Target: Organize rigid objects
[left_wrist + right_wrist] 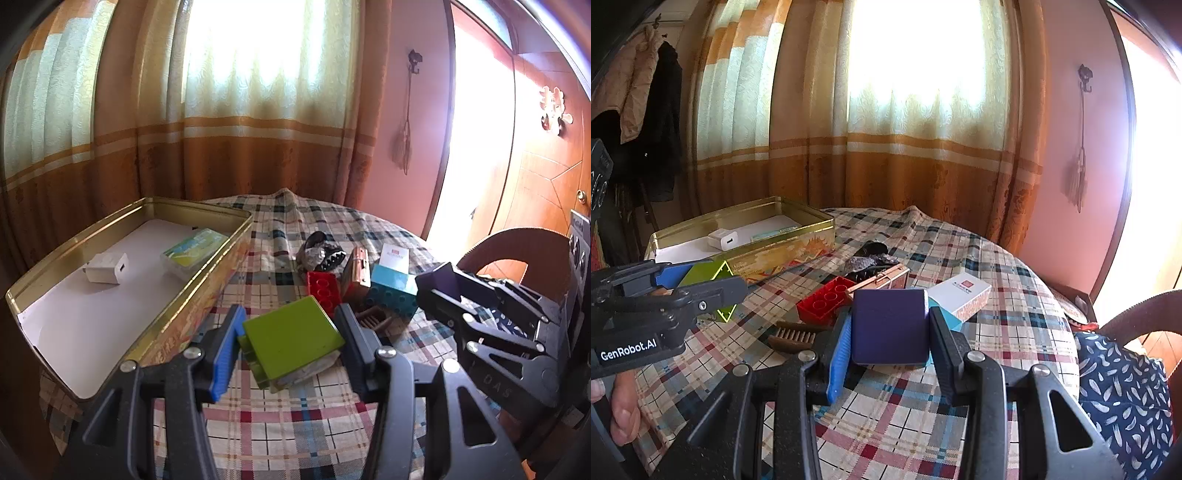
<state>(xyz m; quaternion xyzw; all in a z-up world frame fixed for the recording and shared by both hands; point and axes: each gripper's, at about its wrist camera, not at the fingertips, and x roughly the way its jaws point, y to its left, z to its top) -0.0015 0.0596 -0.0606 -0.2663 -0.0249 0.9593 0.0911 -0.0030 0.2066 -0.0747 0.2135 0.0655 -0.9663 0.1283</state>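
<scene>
A: Starting at the left, we see the open gold metal tin (129,229) on the plaid tablecloth (280,421), with a white charger plug (107,268) and a small clear plastic case with a green label (194,251) lying apart on its white liner.

B: Just right of the tin, our left gripper (288,341) is clamped on a lime-green square block (291,338), both pads against its sides, low over the cloth.

A: Behind it we have the clutter: a red studded brick (322,290), a dark crumpled bundle (319,253), a small copper-edged box (357,271), a teal studded brick (391,295) with a white carton (395,256) on it, and a brown wooden comb (794,338).

B: Farther right, our right gripper (890,330) grips a dark purple square block (890,325), raised in front of the red brick and the carton.

A: A brown chair back (517,247) stands at the table's right edge.
</scene>
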